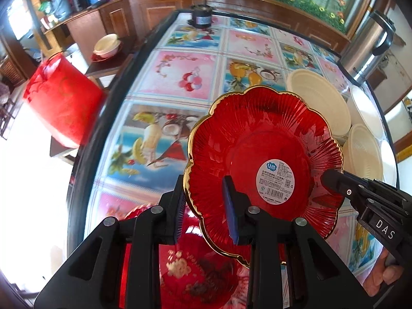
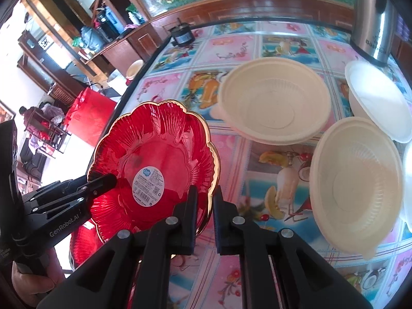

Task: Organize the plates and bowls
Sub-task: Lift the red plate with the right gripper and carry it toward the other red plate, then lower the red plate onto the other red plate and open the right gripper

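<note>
A red glass plate with a scalloped gold rim and a white sticker is held tilted above the table, and it also shows in the right wrist view. My right gripper is shut on its right rim. My left gripper is open, its fingers on either side of the plate's left rim. Another red plate with gold print lies on the table below it. Several cream bowls and white ones stand on the table to the right.
The table has a bright fruit-pattern cloth and a black edge. A steel kettle stands at the far right, a small black motor at the far end. A red bag and a bowl on a stool sit left of the table.
</note>
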Demonstrator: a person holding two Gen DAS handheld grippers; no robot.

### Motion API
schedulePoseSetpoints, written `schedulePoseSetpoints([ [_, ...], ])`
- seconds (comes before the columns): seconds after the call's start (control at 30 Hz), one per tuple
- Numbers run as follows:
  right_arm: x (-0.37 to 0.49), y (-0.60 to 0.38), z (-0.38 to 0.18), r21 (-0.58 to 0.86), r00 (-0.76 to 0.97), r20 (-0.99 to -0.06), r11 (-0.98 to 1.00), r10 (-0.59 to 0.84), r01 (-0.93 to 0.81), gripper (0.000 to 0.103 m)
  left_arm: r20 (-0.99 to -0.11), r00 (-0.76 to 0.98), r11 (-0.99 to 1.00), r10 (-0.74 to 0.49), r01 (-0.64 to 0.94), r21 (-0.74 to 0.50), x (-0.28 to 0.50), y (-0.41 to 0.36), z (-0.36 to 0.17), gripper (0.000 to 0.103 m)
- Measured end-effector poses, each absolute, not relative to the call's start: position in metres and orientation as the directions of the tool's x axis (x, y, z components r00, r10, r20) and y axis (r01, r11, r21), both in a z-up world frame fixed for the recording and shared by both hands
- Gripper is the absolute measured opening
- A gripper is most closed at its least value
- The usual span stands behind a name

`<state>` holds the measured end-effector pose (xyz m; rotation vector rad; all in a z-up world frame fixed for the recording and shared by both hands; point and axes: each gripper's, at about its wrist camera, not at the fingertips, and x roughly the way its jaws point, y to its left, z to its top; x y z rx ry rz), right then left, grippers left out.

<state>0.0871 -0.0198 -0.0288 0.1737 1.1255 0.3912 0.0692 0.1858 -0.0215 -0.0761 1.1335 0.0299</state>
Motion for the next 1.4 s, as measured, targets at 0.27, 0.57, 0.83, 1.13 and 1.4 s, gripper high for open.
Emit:
schedulePoseSetpoints([
  [0.27,0.069,0.004,-0.027,0.342,0.332,-0.839,0.892,0.431,-0.296,0.009,-0.903,0.43,0.985,0.021,-0.165,-0.056,0.026,0.211,-0.019,0.027],
  [0.57,0.049,0.04,-0.029,0.326,0.283,-0.844,0.854,0.456,-0.405,0.009,-0.914,0.401,0.959,0.058,-0.278,-0.061,-0.025,0.239,-0.029,0.027],
  [0.83,0.034,0.06,-0.042,0.31,0.231,-0.862,0.83,0.451,-0.464,0.009,-0.924,0.374,0.945,0.075,-0.324,-0.054,-0.052,0.25,-0.039,0.027],
  [1.13,0.023,0.079,-0.054,0.277,0.192,-0.882,0.805,0.429,-0.525,0.009,-0.937,0.341,0.934,0.075,-0.354,-0.054,-0.067,0.262,-0.053,0.028],
  [1.4,0.018,0.083,-0.066,0.257,0.169,-0.899,0.8,0.404,-0.541,0.012,-0.938,0.33,0.944,0.106,-0.329,-0.009,-0.069,0.258,-0.062,0.028],
])
